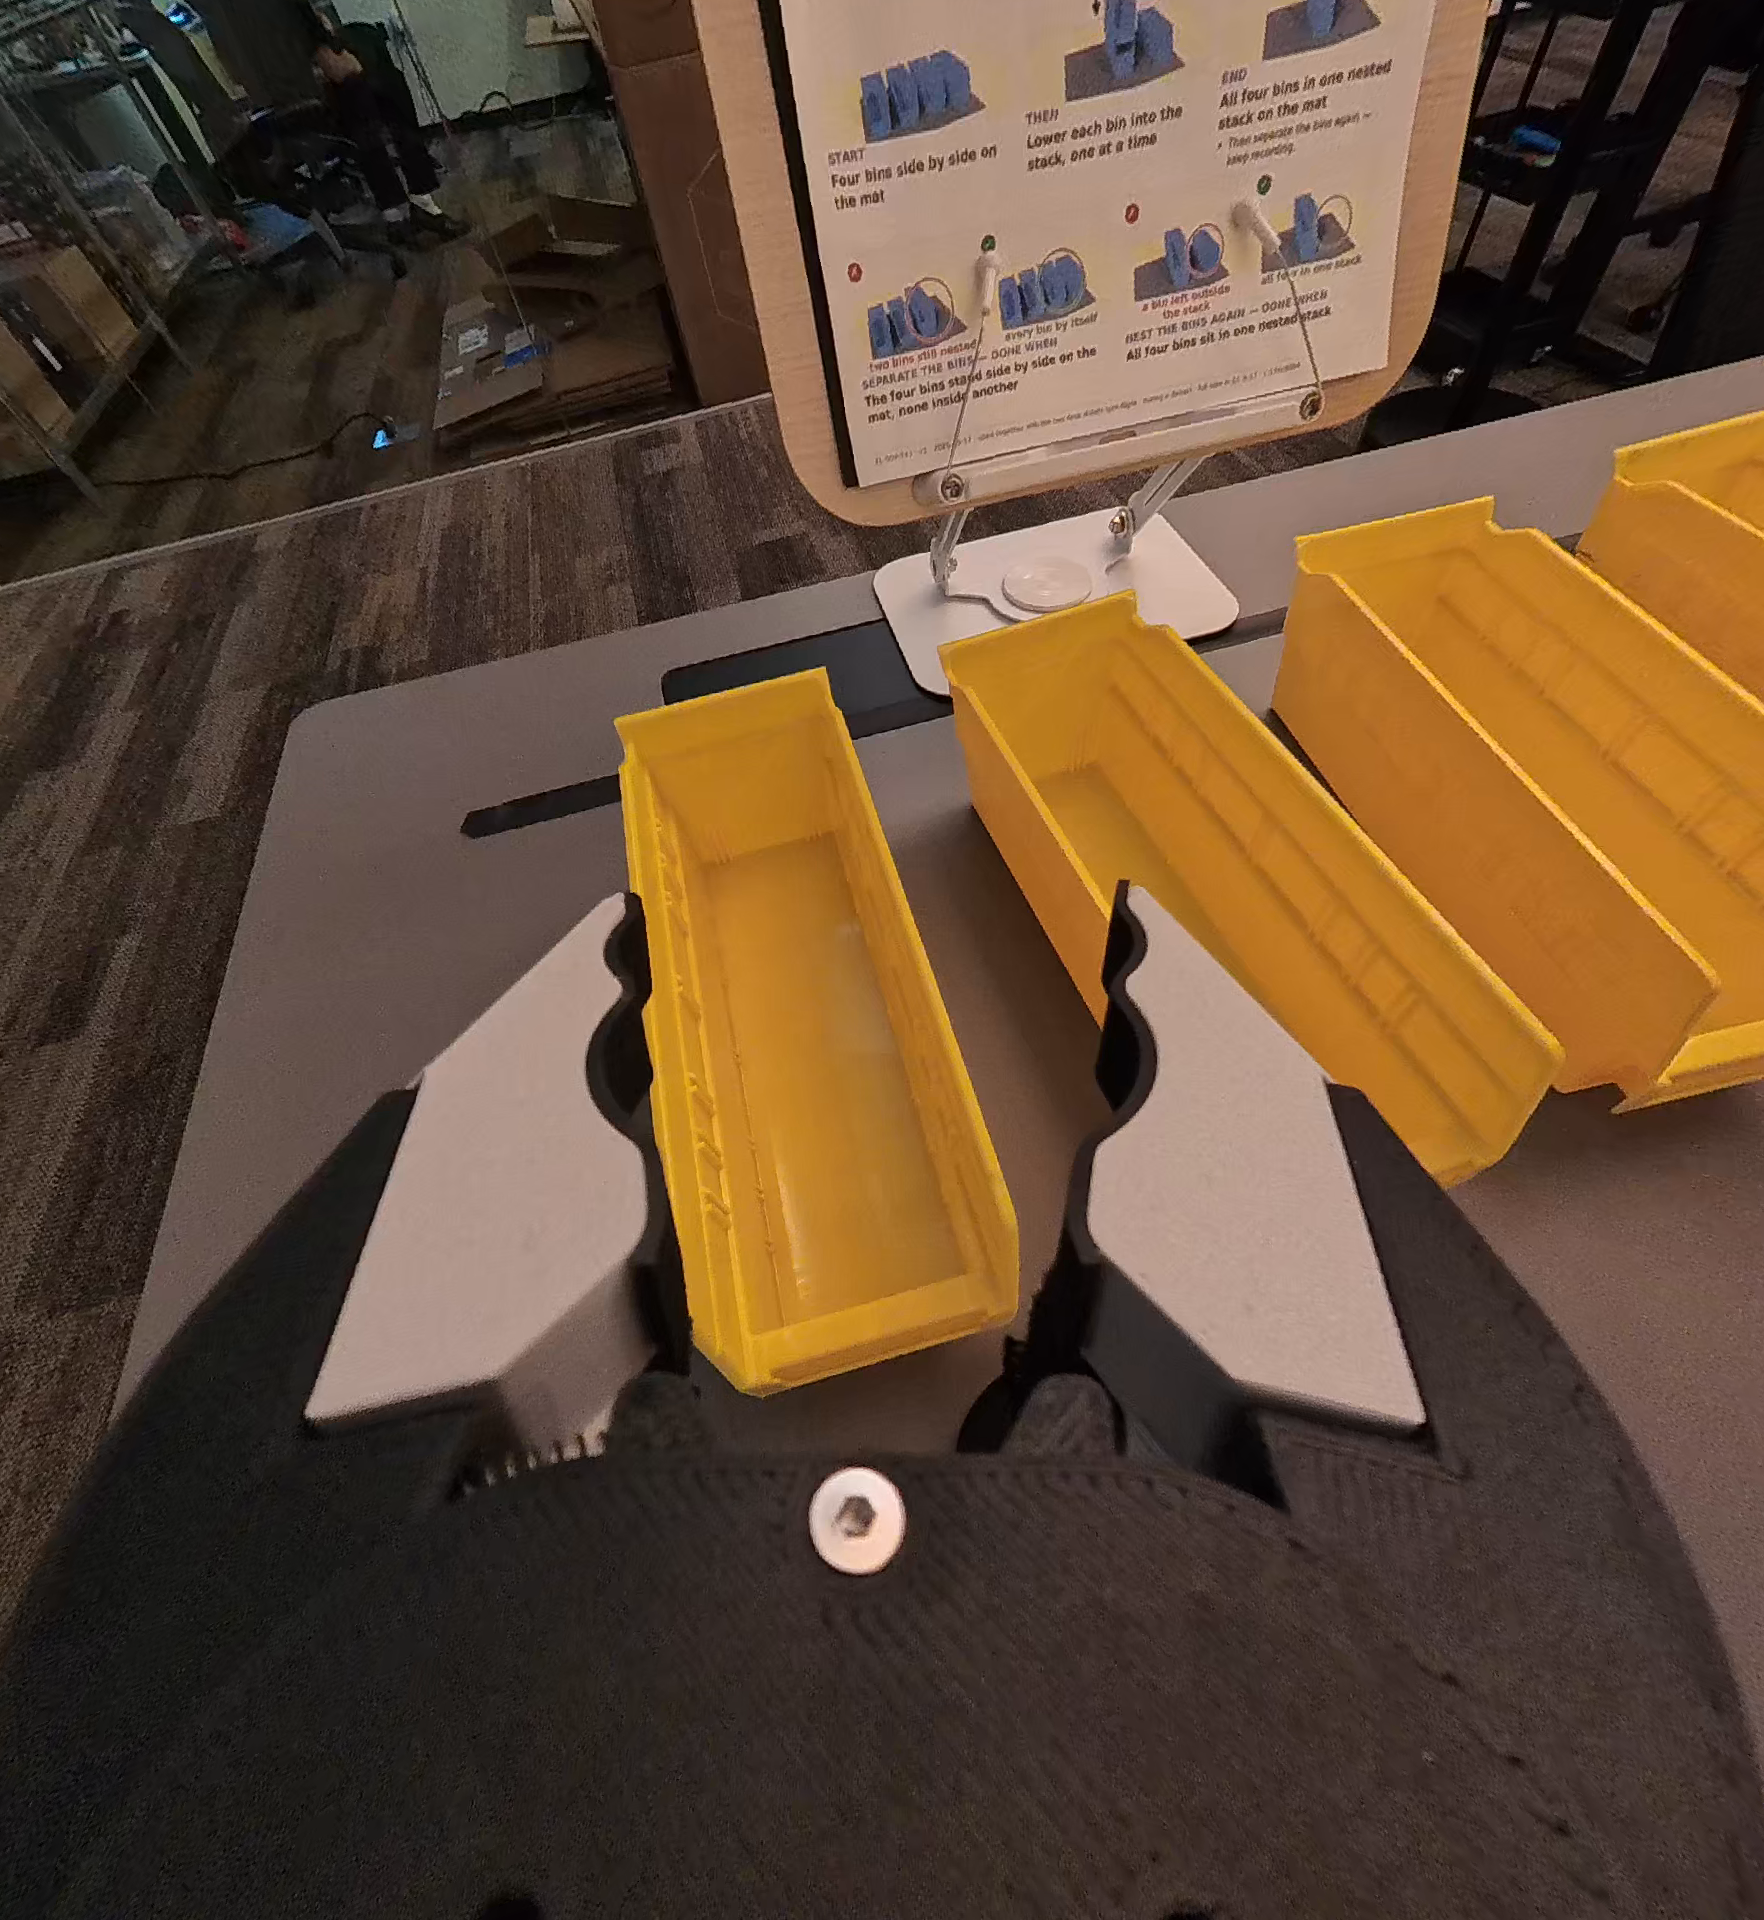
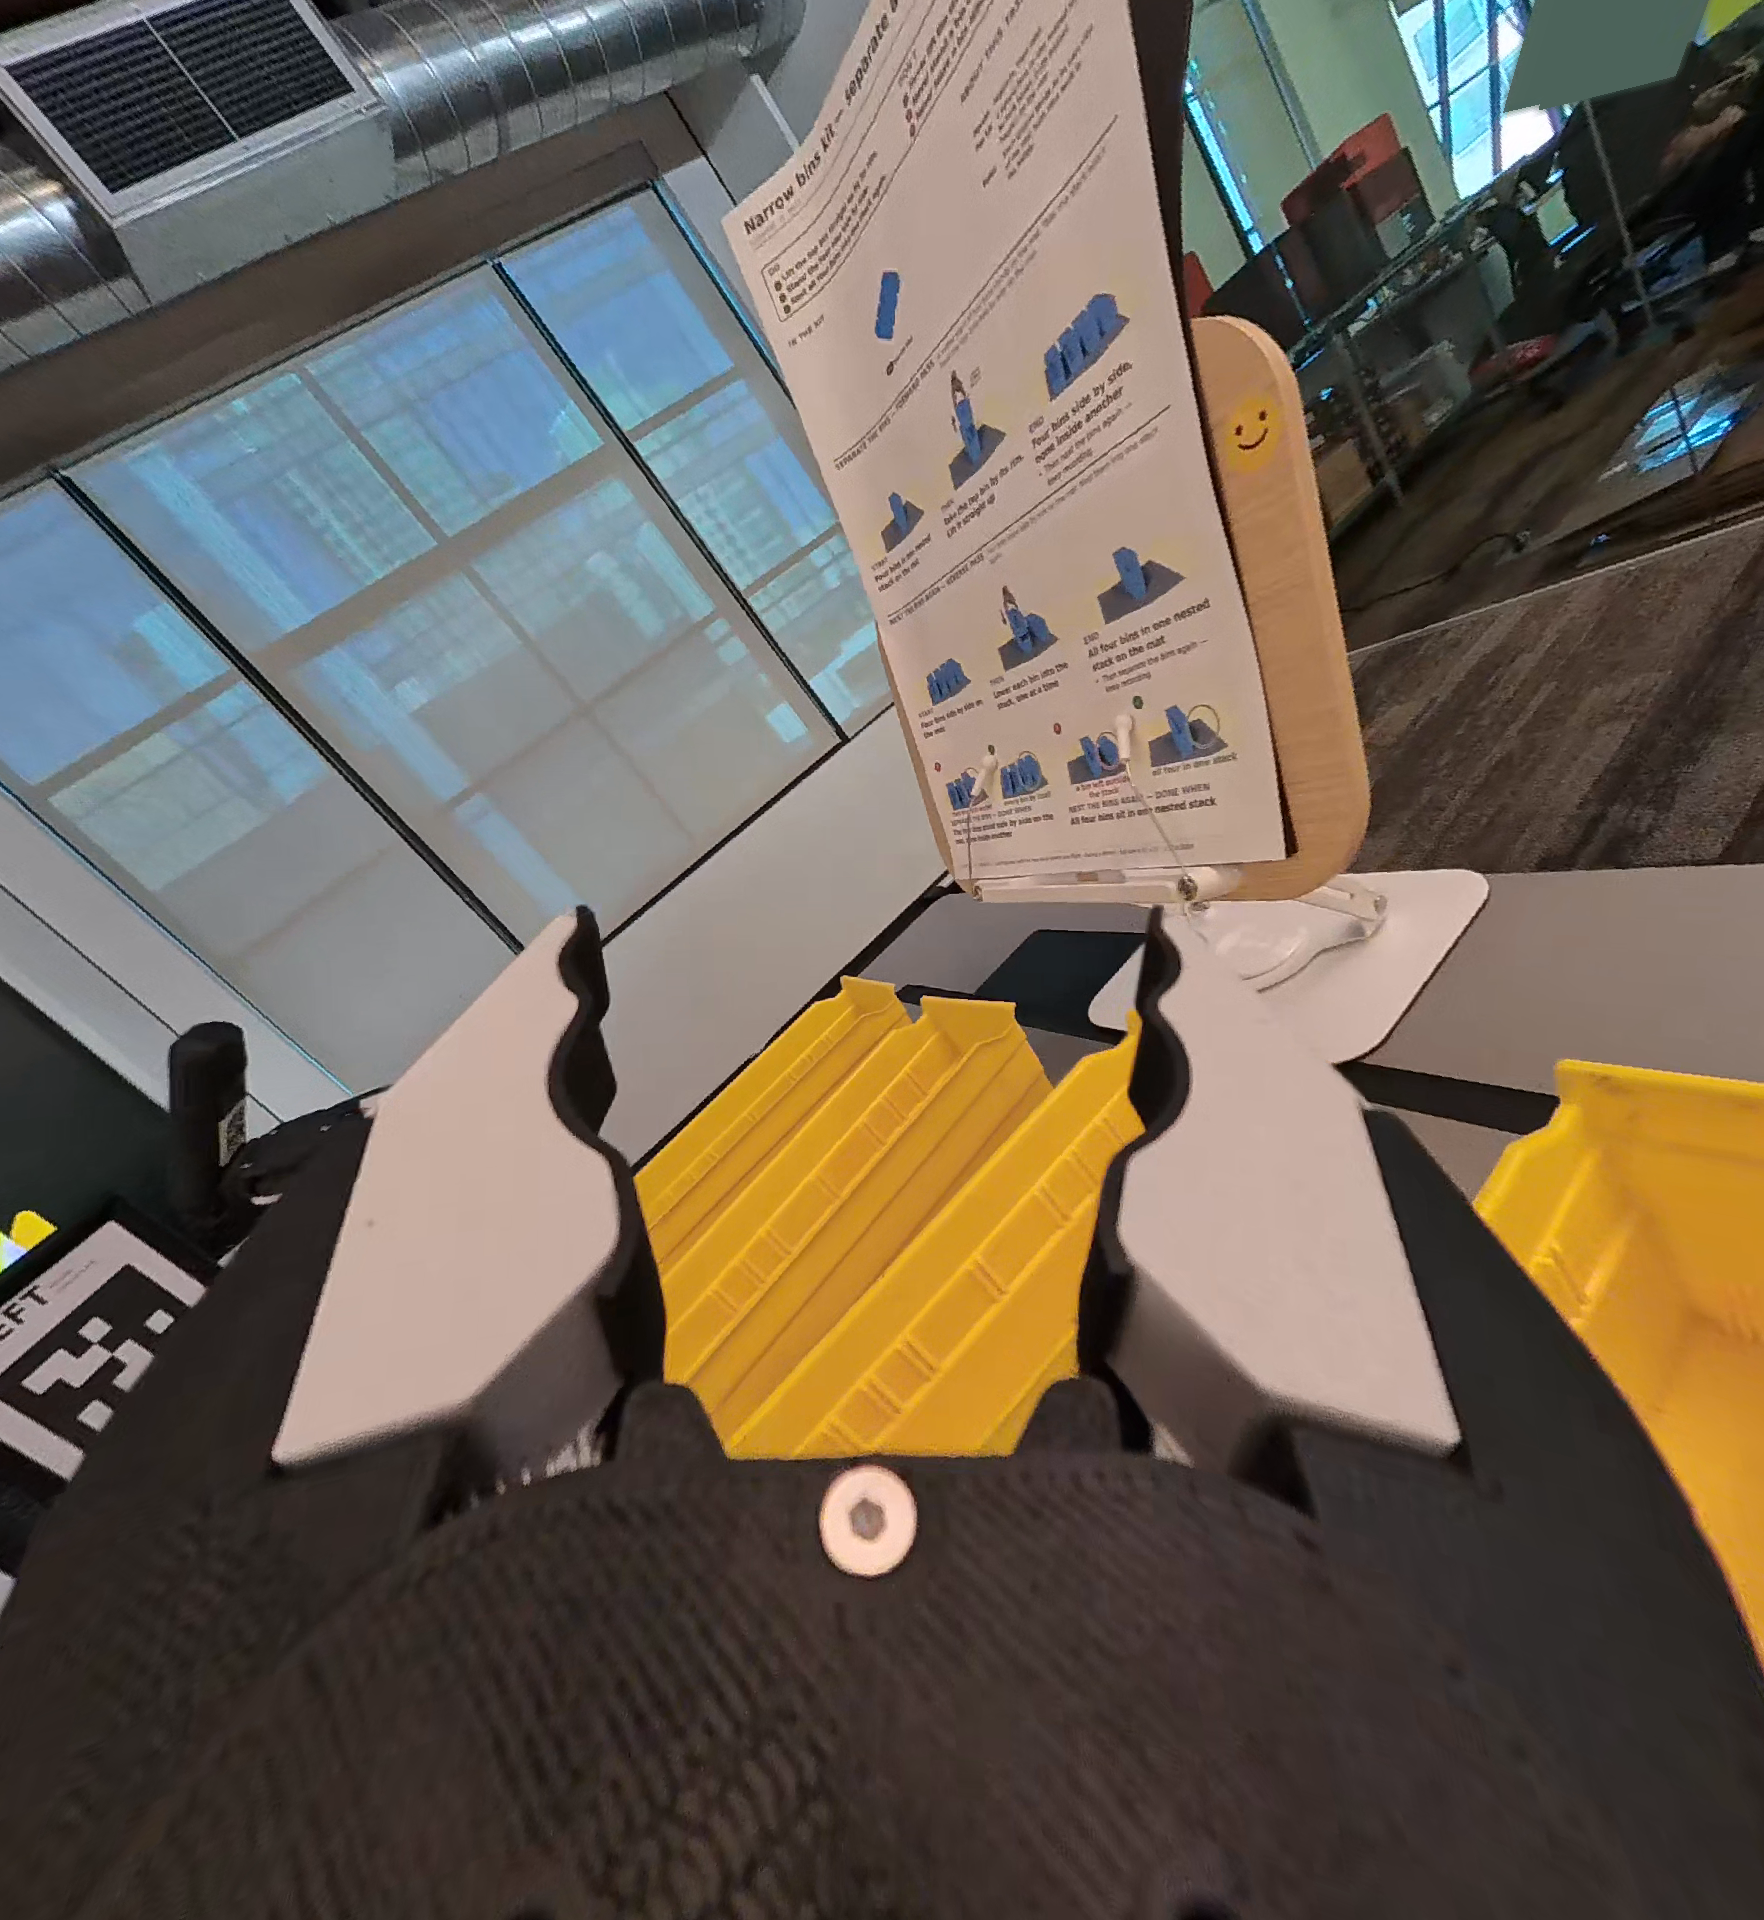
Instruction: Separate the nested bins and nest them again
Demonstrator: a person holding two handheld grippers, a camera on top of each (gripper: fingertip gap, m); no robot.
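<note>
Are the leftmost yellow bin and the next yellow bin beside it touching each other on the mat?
Apart. The left wrist view shows a strip of bare grey mat running between the leftmost bin and the next bin along their whole length.

Grey rounded-corner worktop (image 1: pixel 358 831) standing on brown-and-grey striped carpet floor (image 1: pixel 130 665); flattened cardboard sheets (image 1: pixel 556 374) and metal wire shelving (image 1: pixel 36 343) in the dim far room. Large grid-paned window wall (image 2: pixel 369 582) admitting pale blue daylight; above it, a ribbed silver ventilation duct (image 2: pixel 545 52) with a white louvred grille (image 2: pixel 171 94)
</note>
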